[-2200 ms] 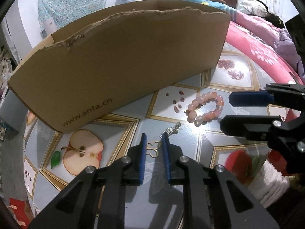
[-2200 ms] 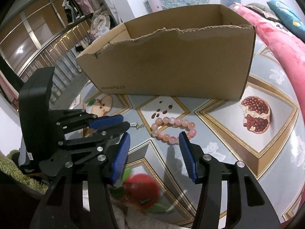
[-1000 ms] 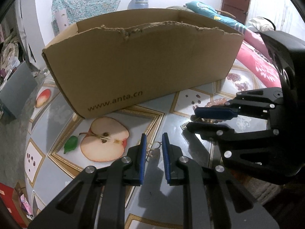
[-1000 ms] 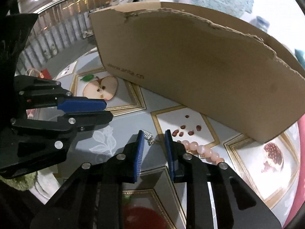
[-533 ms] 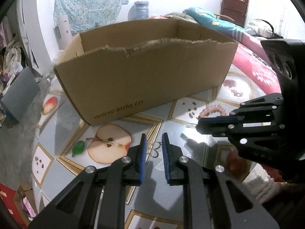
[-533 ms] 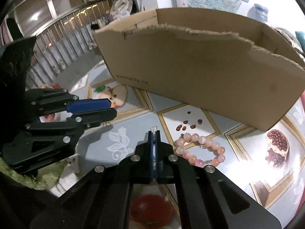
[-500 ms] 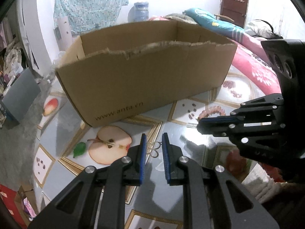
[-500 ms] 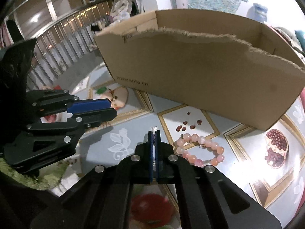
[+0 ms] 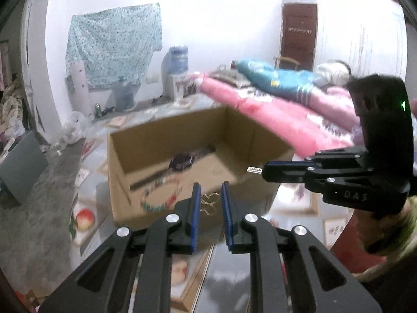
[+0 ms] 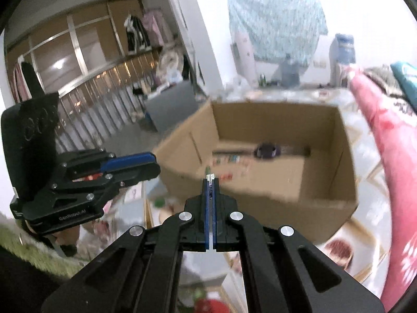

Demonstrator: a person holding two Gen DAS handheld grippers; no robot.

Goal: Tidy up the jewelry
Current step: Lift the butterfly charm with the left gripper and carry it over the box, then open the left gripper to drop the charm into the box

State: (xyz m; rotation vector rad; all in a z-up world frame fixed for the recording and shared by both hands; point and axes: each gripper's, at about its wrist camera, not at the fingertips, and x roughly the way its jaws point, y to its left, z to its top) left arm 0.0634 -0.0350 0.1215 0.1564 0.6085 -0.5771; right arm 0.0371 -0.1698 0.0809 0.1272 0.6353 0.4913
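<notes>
Gold earring [image 9: 210, 201] between "GenRobot.AI" tongs [image 9: 210, 195]

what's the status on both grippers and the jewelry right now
Left hand-held gripper shut on gold earring. Right hand-held gripper shut on silver piece. Cardboard box open ahead, nothing in the way.

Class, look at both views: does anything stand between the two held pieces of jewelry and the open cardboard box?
Nothing visible does. The gold earring and the silver piece hang in front of the open box, whose top is uncovered.
</notes>
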